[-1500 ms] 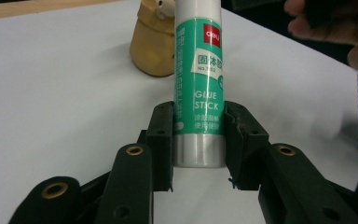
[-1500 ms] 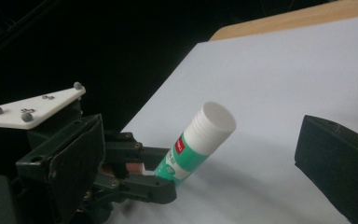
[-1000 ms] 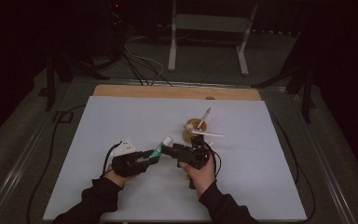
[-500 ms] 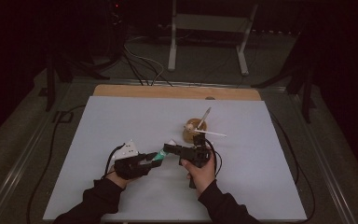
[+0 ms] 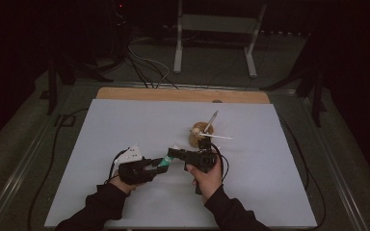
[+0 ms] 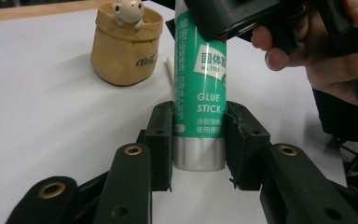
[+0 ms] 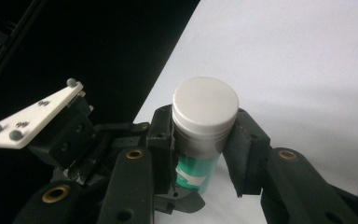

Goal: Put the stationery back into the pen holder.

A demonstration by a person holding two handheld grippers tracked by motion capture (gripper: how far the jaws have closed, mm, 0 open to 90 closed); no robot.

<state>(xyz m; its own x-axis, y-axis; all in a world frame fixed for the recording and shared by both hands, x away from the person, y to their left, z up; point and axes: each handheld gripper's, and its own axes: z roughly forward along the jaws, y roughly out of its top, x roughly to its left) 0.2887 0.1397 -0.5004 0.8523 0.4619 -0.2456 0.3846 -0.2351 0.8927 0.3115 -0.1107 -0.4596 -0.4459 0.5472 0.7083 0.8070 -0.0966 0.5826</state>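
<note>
A green glue stick (image 6: 200, 88) with a silver base is held level above the white table between both grippers. My left gripper (image 6: 199, 140) is shut on its base end, and in the high view it sits at the left (image 5: 155, 167). My right gripper (image 7: 205, 140) is shut around the white cap (image 7: 206, 105), with the green body (image 7: 193, 170) showing below it. In the high view the right gripper (image 5: 174, 155) meets the glue stick (image 5: 164, 163) from the right. The right gripper's black body (image 6: 242, 18) covers the stick's top in the left gripper view.
A tan holder (image 5: 201, 134) with a small figure on its rim (image 6: 127, 9) stands just beyond the hands, with two long sticks poking out of it. A small white piece (image 5: 175, 147) lies next to the grippers. The white table sheet (image 5: 125, 120) ends at a wooden strip (image 5: 173, 95).
My right gripper has moved left and closed in on the cap end of the glue stick. The left gripper has kept its hold and barely shifted.
</note>
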